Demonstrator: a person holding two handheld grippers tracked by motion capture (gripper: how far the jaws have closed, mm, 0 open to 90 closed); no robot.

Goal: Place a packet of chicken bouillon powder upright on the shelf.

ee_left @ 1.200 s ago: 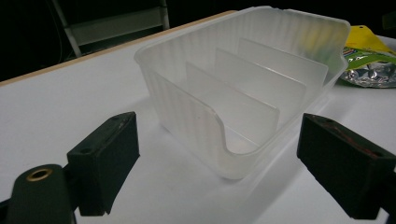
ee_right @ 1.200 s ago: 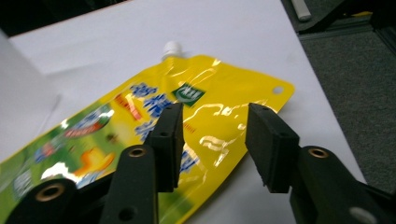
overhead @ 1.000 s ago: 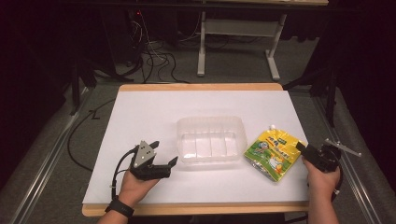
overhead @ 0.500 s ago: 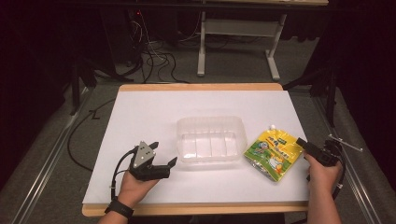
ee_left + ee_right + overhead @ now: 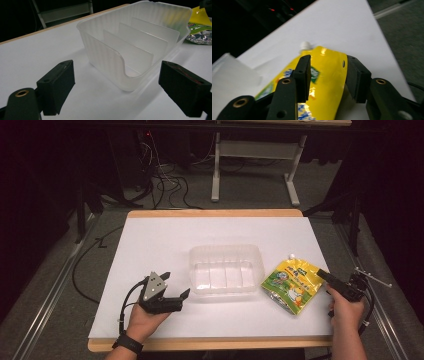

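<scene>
Two hand-held grippers work at a counter covered with a white sheet, seen from above with the person's forearms coming in from the bottom edge.

The right gripper, at the right edge of the counter, reaches toward a yellow spouted pouch that lies flat on the white sheet, just beside the right end of a clear plastic container. In the right gripper view, its two black jaws straddle the upper edge of the yellow pouch, one on each side, with the glossy film bulging between them. The jaws have just been closing on that edge, and they now sit right against the film; whether they press hard on it I cannot tell. The pouch's small white cap points away from the gripper, toward the far side of the counter.

The left gripper rests near the front left of the counter, just beside the left end of the container but apart from it. In the left gripper view, its jaws stand wide open with nothing between them, and the container, translucent and ribbed with upright dividers inside, sits ahead of them.
</scene>
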